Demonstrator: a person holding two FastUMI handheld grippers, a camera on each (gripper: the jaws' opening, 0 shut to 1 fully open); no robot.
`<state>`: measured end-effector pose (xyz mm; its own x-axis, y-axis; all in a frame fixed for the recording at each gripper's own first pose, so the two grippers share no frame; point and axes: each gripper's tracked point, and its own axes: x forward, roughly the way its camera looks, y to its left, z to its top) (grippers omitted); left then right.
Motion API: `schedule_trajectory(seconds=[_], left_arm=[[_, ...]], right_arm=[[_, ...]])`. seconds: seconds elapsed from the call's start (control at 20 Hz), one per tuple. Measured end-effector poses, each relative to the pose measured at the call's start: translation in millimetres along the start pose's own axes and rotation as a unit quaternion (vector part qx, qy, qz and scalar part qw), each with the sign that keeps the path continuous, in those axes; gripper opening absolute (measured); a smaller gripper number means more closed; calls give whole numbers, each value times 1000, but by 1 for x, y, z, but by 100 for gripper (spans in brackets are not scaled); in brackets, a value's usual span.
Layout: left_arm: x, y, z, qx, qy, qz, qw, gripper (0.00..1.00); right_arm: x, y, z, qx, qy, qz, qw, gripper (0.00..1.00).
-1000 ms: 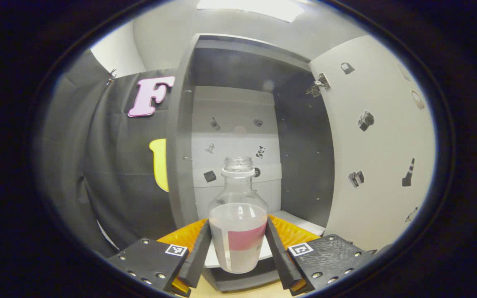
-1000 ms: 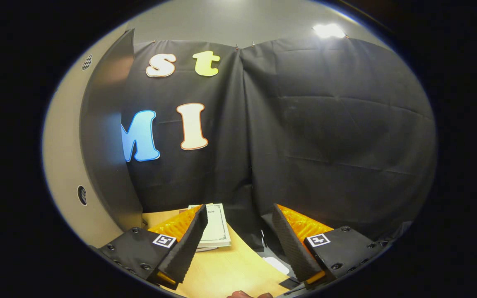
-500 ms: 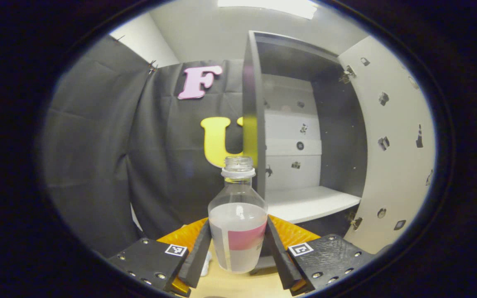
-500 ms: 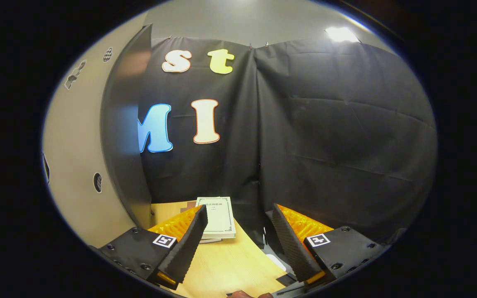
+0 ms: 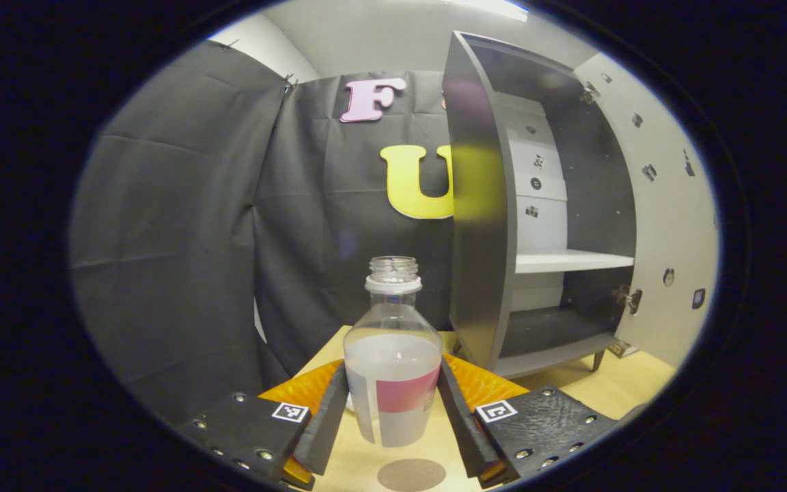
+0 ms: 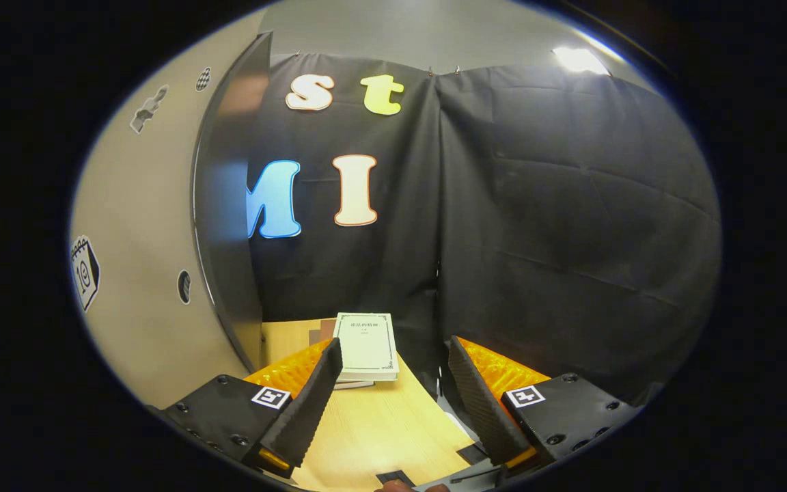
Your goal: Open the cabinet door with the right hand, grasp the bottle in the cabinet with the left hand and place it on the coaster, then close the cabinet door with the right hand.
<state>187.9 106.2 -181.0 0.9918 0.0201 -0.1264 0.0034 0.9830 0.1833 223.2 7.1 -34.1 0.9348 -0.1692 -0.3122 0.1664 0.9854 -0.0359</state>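
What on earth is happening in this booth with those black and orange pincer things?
A person is working two hand-held tools. The left tool has its fingers pressed on a clear, capless plastic bottle with a pink label, holding it above the light wooden table, just beyond a round brown coaster. Beside it stands the grey cabinet with its pale door swung open. The right tool is open and holds nothing, pointing towards a white book on the table.

The left gripper (image 5: 392,417) has carried the bottle (image 5: 393,362) out of the cabinet (image 5: 503,225), which now stands off to the right, and a brown coaster (image 5: 410,474) has appeared just below it, seemingly not yet touched. The right gripper (image 6: 393,396) has drifted slightly, bringing the book (image 6: 366,345) fuller into sight
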Motion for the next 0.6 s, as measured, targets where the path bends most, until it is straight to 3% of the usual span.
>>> schedule_trajectory(seconds=[0.1, 0.25, 0.3, 0.6], left_arm=[[-7, 0, -21, -5, -2, -8, 1000, 75], [-18, -7, -46, -6, -18, -20, 1000, 74], [-22, -11, -55, -2, -20, -25, 999, 72], [-29, -43, -108, 28, -2, -60, 998, 73]], right_arm=[[-13, 1, -3, 1, 3, 1, 1000, 94], [-35, 2, -5, 8, -8, 2, 1000, 99], [-39, 0, -11, 9, -3, -1, 1000, 94], [-62, -33, -30, 38, 22, -47, 998, 94]])
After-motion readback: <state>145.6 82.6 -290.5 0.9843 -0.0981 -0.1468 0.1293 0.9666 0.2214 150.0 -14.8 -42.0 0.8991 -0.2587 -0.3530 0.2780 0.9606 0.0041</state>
